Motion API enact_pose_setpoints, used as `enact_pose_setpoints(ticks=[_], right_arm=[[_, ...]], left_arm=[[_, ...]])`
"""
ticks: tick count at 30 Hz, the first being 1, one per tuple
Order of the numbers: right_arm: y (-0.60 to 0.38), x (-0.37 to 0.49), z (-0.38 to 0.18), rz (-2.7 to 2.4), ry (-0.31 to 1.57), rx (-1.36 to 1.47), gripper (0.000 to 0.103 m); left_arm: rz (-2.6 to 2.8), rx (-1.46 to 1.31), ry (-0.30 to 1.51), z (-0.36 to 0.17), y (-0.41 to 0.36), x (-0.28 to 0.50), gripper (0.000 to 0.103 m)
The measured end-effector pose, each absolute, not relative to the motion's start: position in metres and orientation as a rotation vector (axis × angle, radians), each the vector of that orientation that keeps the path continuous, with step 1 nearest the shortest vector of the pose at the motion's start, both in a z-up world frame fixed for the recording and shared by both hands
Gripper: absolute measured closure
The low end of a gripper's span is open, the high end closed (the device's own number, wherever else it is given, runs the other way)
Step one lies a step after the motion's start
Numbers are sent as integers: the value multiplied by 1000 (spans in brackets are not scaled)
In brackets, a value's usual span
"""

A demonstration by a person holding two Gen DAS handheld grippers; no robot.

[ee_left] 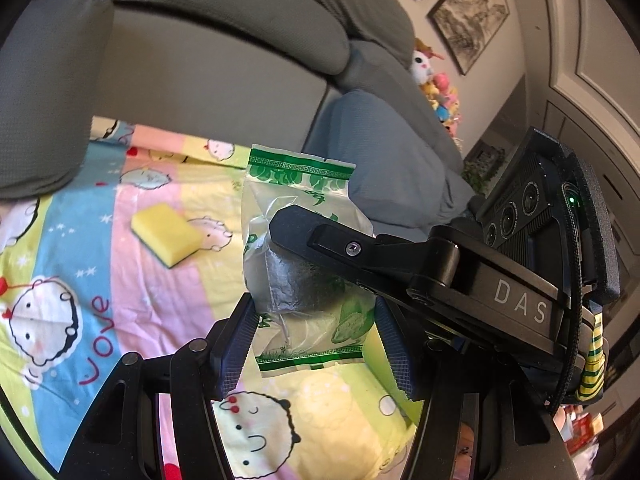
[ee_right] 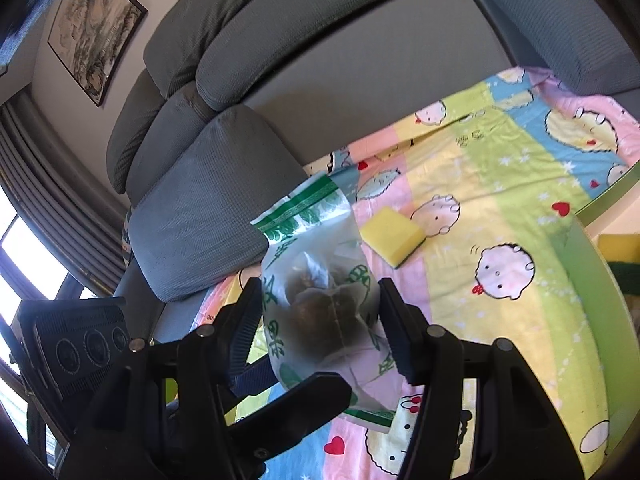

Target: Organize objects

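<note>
**Tea bag packet held in the air by two tongs**

Cartoon bedsheet [ee_left: 120, 280] covers a sofa seat, with a yellow sponge [ee_left: 166, 234] lying on it. Above it, the left tongs [ee_left: 316, 344] and the right tongs [ee_right: 320, 328] both pinch the green-printed packet of tea bags [ee_left: 304, 256]. Thin film may slip or tear if they pull apart. Both point forward and slightly down.
</note>
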State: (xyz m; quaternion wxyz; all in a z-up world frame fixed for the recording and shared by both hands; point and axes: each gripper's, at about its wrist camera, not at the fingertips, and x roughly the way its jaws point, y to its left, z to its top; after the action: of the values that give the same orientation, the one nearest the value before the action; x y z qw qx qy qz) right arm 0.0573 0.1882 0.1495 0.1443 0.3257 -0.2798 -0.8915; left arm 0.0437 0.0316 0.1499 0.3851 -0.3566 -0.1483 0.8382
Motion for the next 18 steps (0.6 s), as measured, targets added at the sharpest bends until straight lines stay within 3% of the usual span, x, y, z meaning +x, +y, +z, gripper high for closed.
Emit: enact_pose_setpoints(ticks=[18], right_arm=[[206, 85, 169, -2649, -807, 836, 44]], left_arm=[[2114, -793, -284, 171, 57, 64, 42]])
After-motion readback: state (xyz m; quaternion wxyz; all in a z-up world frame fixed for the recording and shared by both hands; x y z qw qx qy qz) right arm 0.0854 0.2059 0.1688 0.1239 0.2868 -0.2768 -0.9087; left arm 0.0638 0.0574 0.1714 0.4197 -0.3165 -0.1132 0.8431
